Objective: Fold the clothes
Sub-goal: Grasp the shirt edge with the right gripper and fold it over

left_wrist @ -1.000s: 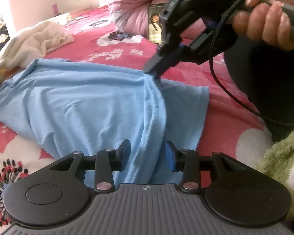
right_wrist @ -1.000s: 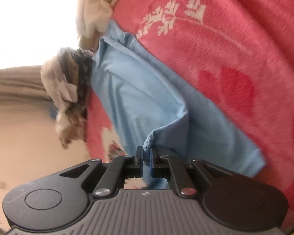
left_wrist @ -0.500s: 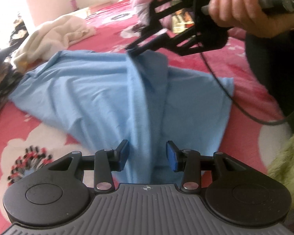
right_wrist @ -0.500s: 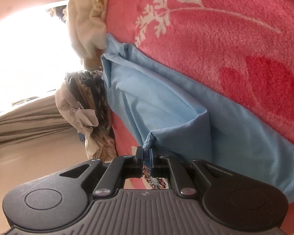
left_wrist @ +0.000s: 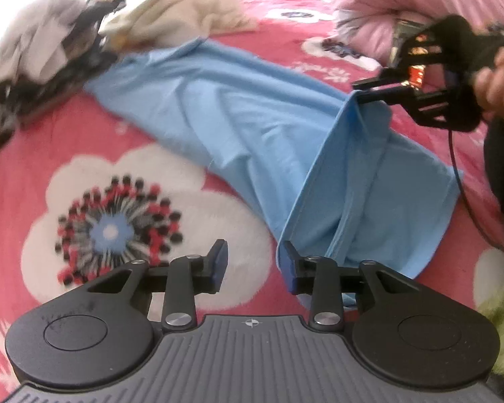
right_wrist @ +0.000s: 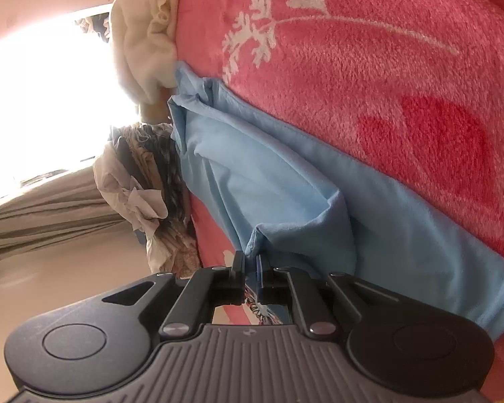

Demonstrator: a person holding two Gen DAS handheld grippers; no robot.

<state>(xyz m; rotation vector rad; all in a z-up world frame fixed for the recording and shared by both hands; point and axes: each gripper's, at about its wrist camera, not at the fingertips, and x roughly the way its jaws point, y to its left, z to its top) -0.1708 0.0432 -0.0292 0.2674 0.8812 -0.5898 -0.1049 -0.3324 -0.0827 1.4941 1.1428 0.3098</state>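
Here, the right gripper [right_wrist: 251,262] pinches the blue garment [left_wrist: 268,127]; the left gripper [left_wrist: 253,262] gapes wide, cloth edge beside its right finger.

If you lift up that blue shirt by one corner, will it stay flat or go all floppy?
Probably floppy: where the right hand-held gripper pinches the blue shirt, the cloth hangs in a sagging ridge with soft wrinkles. It looks light, since one small pinch holds that part up. It will likely drag rather than slide freely, because the pink blanket under it looks fuzzy.
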